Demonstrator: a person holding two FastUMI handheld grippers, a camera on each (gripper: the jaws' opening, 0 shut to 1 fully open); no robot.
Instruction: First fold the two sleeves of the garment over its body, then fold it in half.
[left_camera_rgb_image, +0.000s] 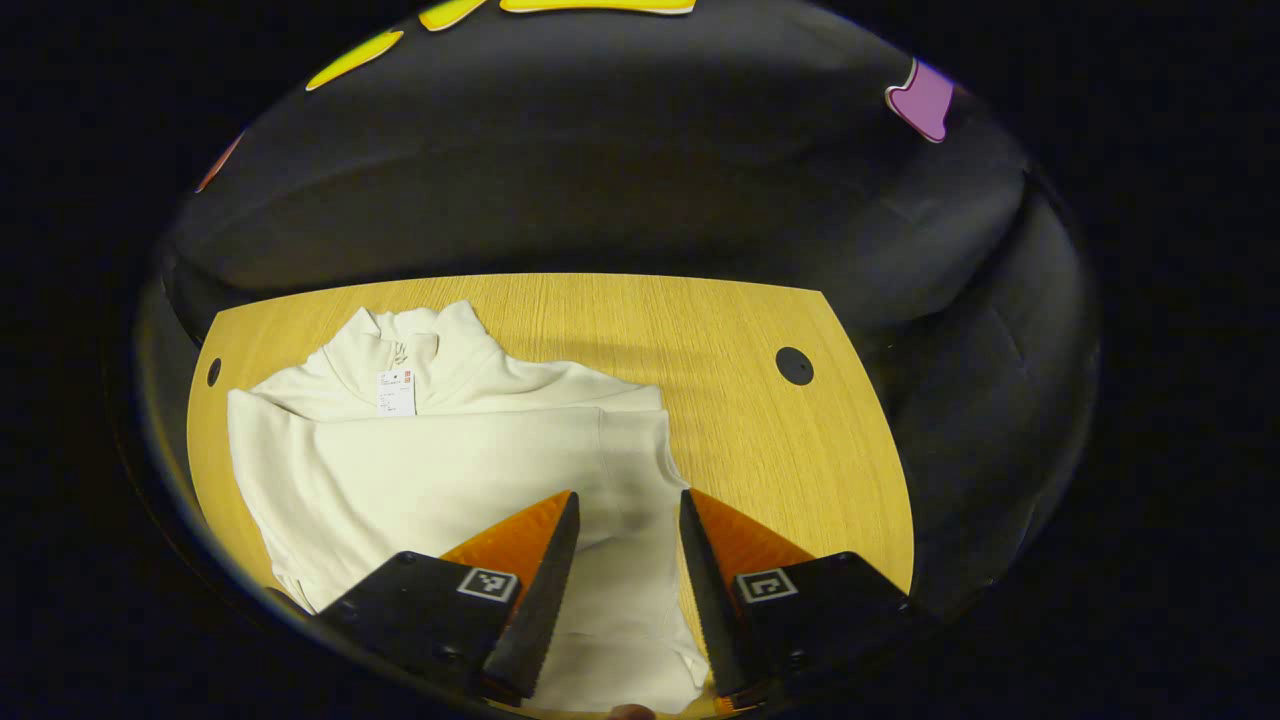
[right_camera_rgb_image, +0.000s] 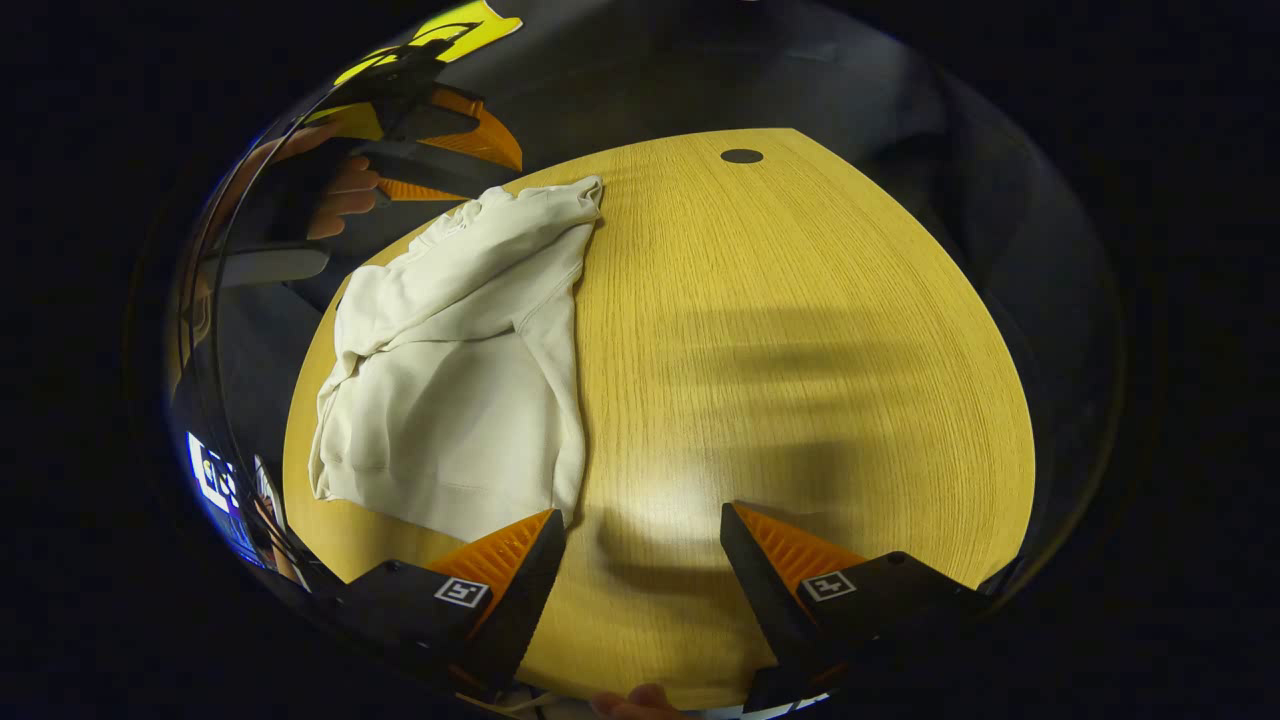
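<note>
Toward the left edge of the counter (left_camera_rgb_image: 640, 320) lies the cream garment (left_camera_rgb_image: 450, 470), collar (left_camera_rgb_image: 410, 345) facing the far edge and a paper tag (left_camera_rgb_image: 396, 392) just below it. Both sleeves appear folded across the body, since no sleeve trails off to either side; the body itself looks full length, with the hem near the front edge. That reading points to the fold in half as the step in hand, though the far sleeve's lie is partly hidden by fabric bulk.

The left claw (left_camera_rgb_image: 630, 520) hovers open above the garment's lower right part, gripping nothing. The right claw (right_camera_rgb_image: 640, 535) is also open, over bare counter just beside the hem corner, holding nothing. In the right gripper view the left claw shows farther off, held by a hand (right_camera_rgb_image: 340, 195).

To fold it well, each claw should pinch 1 hem corner through all layers, so the tucked sleeves do not slip out, then carry the hem evenly to the shoulders.

The counter is pale wood grain with round cable holes (left_camera_rgb_image: 795, 366), smooth and likely slippery. Dark cloth walls surround it.
</note>
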